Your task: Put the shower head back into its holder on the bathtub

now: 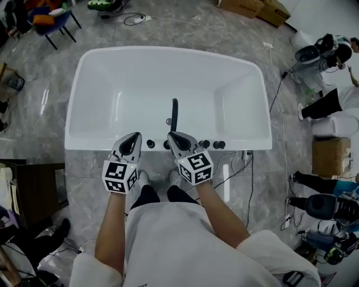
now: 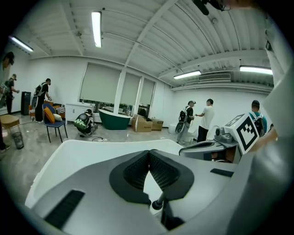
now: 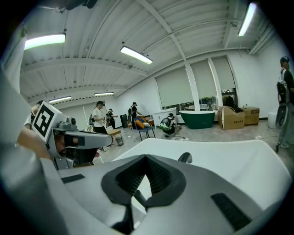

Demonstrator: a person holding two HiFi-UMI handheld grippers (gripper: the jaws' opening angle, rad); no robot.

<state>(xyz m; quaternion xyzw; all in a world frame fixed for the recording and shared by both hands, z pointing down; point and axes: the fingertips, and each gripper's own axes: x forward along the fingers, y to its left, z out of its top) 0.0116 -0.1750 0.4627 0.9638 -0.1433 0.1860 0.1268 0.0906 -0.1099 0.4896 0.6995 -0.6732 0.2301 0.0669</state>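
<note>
There are two grippers, the left gripper (image 1: 133, 138) and the right gripper (image 1: 175, 136). Just ahead of them is one white bathtub (image 1: 112, 73). One dark shower head (image 1: 174, 112) shows beyond the right gripper's tip, and I count at least four black knobs (image 1: 150, 144) beside the tips.

A blue chair (image 1: 55, 23) and cardboard boxes (image 1: 255, 7) stand on the grey floor (image 1: 33, 112).

Head view: the right tool (image 1: 171, 135) covers the foot of the shower head (image 1: 174, 112), so its holder cannot be made out. It and the left tool (image 1: 136, 136) hide part of the tub (image 1: 90, 143) rim between the knobs (image 1: 219, 144). A person (image 1: 331, 103) is cut off at the right edge.
</note>
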